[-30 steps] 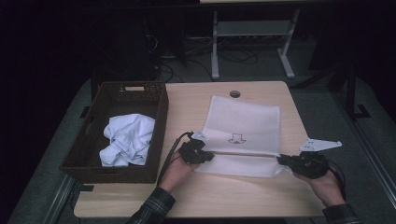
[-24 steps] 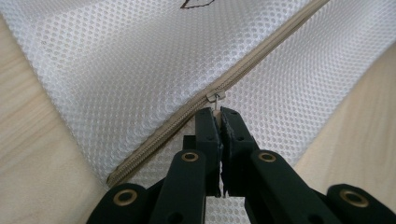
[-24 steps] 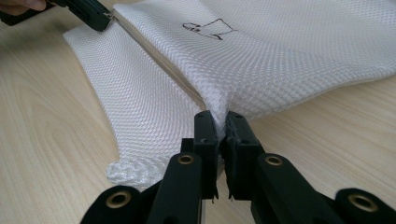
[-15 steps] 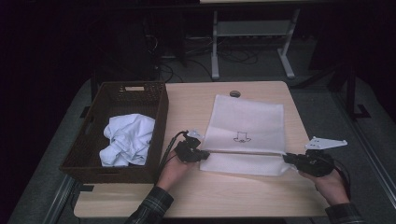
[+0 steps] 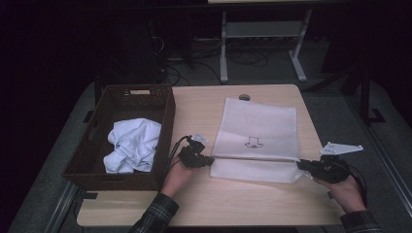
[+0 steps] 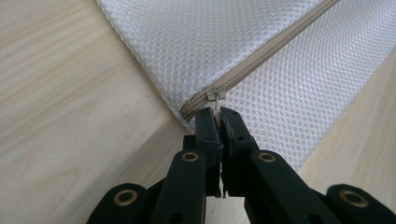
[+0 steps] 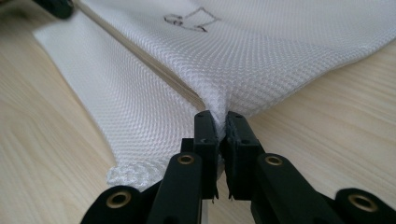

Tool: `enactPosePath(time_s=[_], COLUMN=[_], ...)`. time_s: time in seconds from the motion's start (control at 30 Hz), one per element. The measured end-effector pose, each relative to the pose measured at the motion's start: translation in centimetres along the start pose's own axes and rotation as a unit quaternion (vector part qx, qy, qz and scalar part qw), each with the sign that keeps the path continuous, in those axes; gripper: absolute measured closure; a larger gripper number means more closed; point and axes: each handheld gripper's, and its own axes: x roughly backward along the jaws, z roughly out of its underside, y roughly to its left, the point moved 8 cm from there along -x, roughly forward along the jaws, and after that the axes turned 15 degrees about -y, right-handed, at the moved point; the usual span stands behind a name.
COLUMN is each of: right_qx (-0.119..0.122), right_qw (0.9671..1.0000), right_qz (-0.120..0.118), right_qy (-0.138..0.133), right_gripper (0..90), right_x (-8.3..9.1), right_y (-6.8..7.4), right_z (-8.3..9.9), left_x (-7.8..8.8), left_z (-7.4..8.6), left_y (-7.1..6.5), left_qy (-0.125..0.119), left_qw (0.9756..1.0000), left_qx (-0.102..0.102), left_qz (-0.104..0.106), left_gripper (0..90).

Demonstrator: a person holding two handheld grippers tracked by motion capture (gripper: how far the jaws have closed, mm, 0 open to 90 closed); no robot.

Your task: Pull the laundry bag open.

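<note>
A white mesh laundry bag (image 5: 257, 128) lies flat on the wooden table (image 5: 204, 111), a beige zipper (image 6: 261, 58) running across it near the front. My left gripper (image 5: 206, 160) sits at the bag's left end, shut on the zipper pull (image 6: 215, 97). At the right end my right gripper (image 5: 303, 166) is shut on the bag's mesh edge (image 7: 217, 105), where the fabric bunches. A small black emblem (image 5: 252, 142) is printed on the bag's middle.
A dark wicker basket (image 5: 92, 150) stands at the table's left with a crumpled white cloth (image 5: 132, 143) inside. A small round grommet (image 5: 244, 97) sits near the table's far edge. Table legs and cables (image 5: 252, 53) lie on the floor beyond.
Both grippers have shifted slightly toward the front of the table, pulling the bag's near edge along. The right gripper has moved a little left and down.
</note>
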Motion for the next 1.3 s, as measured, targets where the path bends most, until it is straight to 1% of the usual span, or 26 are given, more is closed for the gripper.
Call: enactPosePath(time_s=[0.03,0.1,0.17,0.2,0.23,0.27,0.4,0.47,0.53,0.6,0.63,0.73,0.83,0.87,0.93,1.03,1.13,1.3], right_qx=[0.008,0.004,-0.001,-0.001,0.005,0.009,0.006,0.007,0.008,0.006,0.003,-0.004,-0.006,-0.01,-0.013,-0.018,-0.024,-0.028], right_qw=[0.9999,1.0,1.0,1.0,1.0,0.9999,1.0,0.9999,0.9998,0.9999,0.9999,0.9999,0.9998,0.9998,0.9996,0.9994,0.999,0.9985], right_qz=[0.004,0.003,0.005,0.004,0.007,0.008,0.001,0.005,0.008,0.008,0.009,0.012,0.017,0.019,0.024,0.03,0.036,0.046], right_qy=[0.007,0.002,-0.003,-0.002,0.003,0.007,0.007,0.01,0.014,0.011,0.01,0.004,0.003,0.001,-0.002,-0.004,-0.005,-0.004], right_gripper=[83.9,83.9,83.8,83.9,83.9,83.9,83.9,83.9,83.8,83.6,83.5,83.3,83.1,83.0,82.8,82.5,82.1,81.8], right_x=[-0.1,0.0,0.3,0.2,0.1,0.1,0.1,0.0,-0.1,0.0,0.1,0.4,0.9,1.0,1.2,1.3,1.4,1.2], right_y=[0.0,-0.2,-0.4,-0.3,-0.3,-0.2,0.0,-0.1,-0.2,-0.4,-0.5,-0.7,-1.1,-1.3,-1.7,-2.2,-2.9,-3.9], right_z=[0.2,0.1,-0.1,-0.1,0.0,0.1,0.1,0.1,0.3,0.4,0.4,0.5,0.8,0.9,0.9,1.0,1.2,1.4], left_x=[0.0,0.1,0.0,-0.1,-0.1,0.0,0.0,-0.2,-0.3,-0.3,-0.4,-0.9,-1.5,-1.8,-2.4,-3.2,-4.0,-5.5], left_z=[0.0,-0.1,-0.2,-0.1,-0.1,-0.1,-0.2,-0.3,-0.6,-1.1,-1.3,-1.9,-2.8,-3.0,-3.7,-4.7,-5.5,-6.6], left_y=[0.0,-0.1,0.0,0.0,0.0,0.1,0.1,0.0,-0.1,-0.1,0.0,0.0,-0.1,-0.1,0.1,0.4,0.7,1.4], left_qy=[0.0,-0.006,-0.004,-0.003,-0.002,-0.001,-0.001,0.0,0.0,-0.01,-0.01,-0.021,-0.027,-0.028,-0.031,-0.038,-0.037,-0.041], left_qw=[1.0,0.9999,1.0,0.9999,0.9999,0.9999,0.9999,0.9999,0.9999,0.9999,0.9999,0.9998,0.9996,0.9996,0.9995,0.9992,0.999,0.9988], left_qx=[0.0,0.007,0.008,0.013,0.014,0.012,0.008,0.004,-0.002,-0.001,0.001,0.001,-0.001,-0.002,-0.007,-0.007,-0.013,-0.017], left_qz=[0.002,0.01,0.002,0.002,-0.002,-0.007,-0.012,-0.015,-0.014,-0.01,-0.008,-0.002,0.005,0.006,0.008,0.015,0.021,0.023], left_gripper=[87.2,87.3,87.3,87.3,87.3,87.3,87.3,87.3,87.2,87.1,87.1,87.0,86.9,86.9,86.8,86.6,86.5,86.4])
